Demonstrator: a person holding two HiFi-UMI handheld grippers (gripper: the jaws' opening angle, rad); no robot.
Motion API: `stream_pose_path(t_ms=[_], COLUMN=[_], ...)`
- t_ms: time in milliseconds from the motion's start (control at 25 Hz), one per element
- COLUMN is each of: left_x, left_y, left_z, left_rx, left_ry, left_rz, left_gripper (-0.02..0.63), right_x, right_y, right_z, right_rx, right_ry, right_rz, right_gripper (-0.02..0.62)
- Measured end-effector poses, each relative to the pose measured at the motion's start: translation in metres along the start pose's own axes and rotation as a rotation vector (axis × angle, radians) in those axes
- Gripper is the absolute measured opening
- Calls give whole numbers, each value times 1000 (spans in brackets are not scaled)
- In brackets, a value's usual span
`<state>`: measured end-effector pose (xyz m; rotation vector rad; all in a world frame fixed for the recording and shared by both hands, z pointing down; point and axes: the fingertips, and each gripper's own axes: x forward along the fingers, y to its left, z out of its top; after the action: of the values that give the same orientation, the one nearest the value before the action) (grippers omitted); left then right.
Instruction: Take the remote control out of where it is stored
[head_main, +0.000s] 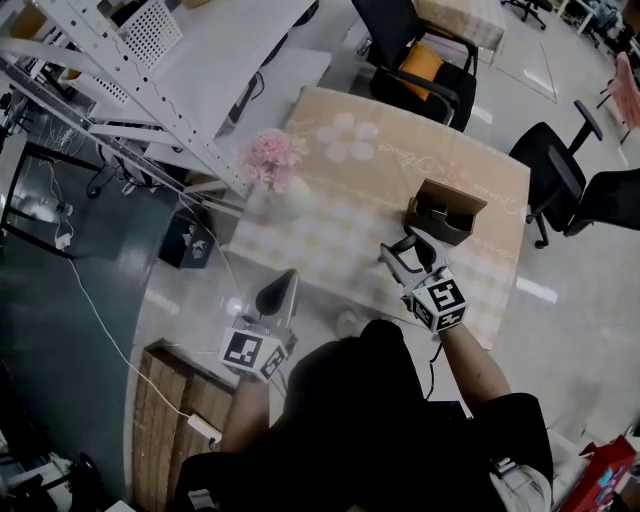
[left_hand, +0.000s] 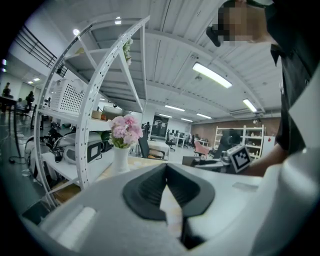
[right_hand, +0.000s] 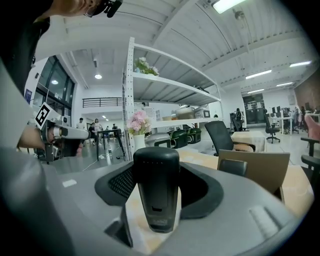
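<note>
Remote control is out of the brown holder and in the right gripper!
The jaws stand wide, clamping the black remote upright, near the holder on the person's side of it. The left gripper, jaws together and empty, hangs well apart from the holder. The extraction looks done, so the next move likely calls for a steady carry clear and a gentle set-down.

Black short-sleeved shirt — grey left tongs, right tongs, marker cubes.

A table under a beige checked cloth carried 2 things, well apart: a white vase of pink flowers and an open brown holder.
</note>
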<state>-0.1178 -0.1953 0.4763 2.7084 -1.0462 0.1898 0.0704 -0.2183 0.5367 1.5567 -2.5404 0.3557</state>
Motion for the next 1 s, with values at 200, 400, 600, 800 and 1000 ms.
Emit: stream_pose_path(t_ms=[200,400,600,800,1000], left_x=[8,17,20,20,18], left_y=[-14,-39,-67,-91,-109], left_z=[-3,0,-5,-12,-15], left_rx=[1,-8,-20,-26,-20], left_ry=[15,11,15,24,32], left_rz=[0,25,46,64,69], left_gripper=[2,2,2,2,2], right_x=[-6,-20,-36,-55,-74], right_y=[-4,-14,-16,-15,-19], right_z=[-10,-20,-25,-33,-43], right_rx=[-21,-43,-67,-108,-121], right_ry=[26,52,73,93,109], right_rz=[37,101,172,221,248], right_gripper=[249,249,249,248,247])
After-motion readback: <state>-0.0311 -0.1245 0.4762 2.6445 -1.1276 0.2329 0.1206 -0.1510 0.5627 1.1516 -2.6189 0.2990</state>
